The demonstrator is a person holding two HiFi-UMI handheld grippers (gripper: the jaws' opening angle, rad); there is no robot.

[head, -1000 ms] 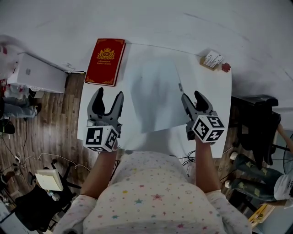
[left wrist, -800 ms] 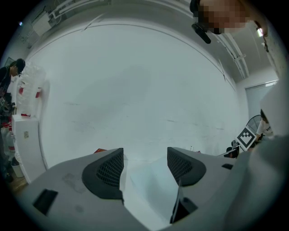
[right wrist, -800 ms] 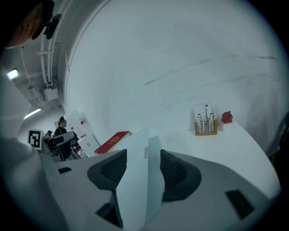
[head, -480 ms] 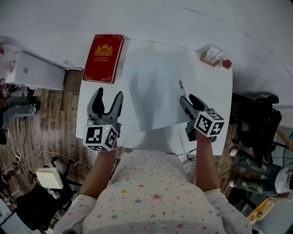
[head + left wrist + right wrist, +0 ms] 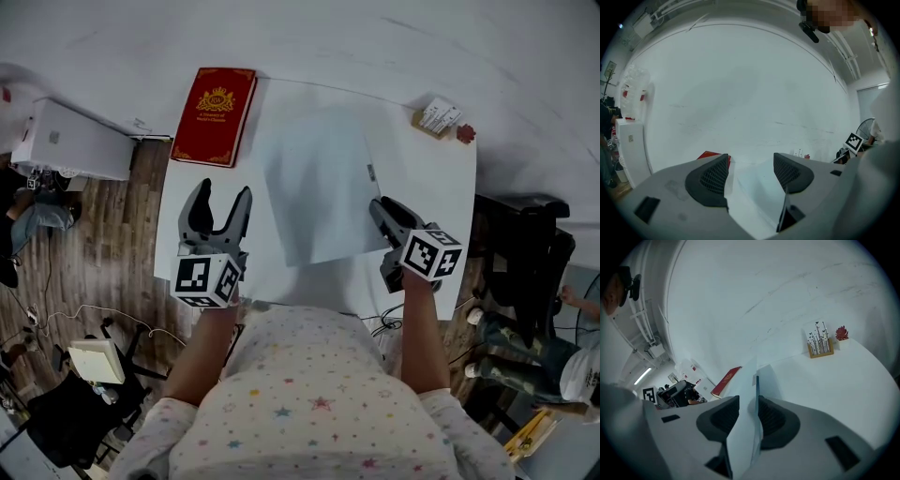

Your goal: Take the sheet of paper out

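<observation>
So, head view: sheet of paper [image 5: 314, 187] lies flat on the white table [image 5: 422, 178], just right of the red book [image 5: 214, 114]. The right gripper [image 5: 380, 211] is at the sheet's edge farthest from the book. The left gripper [image 5: 223, 197] hovers nearer the person than the book, off the sheet.

Left gripper view: jaws wide apart, nothing btwn them.

Right gripper view: jaws pinched on the sheet's edge, w/ what looks like a 2nd bluish layer; sleeve or folder, can't tell.

Prob. v. light, floppy, slick, creases easily. Best hold: near an edge, light pinch, other gripper pinning the cover.
</observation>
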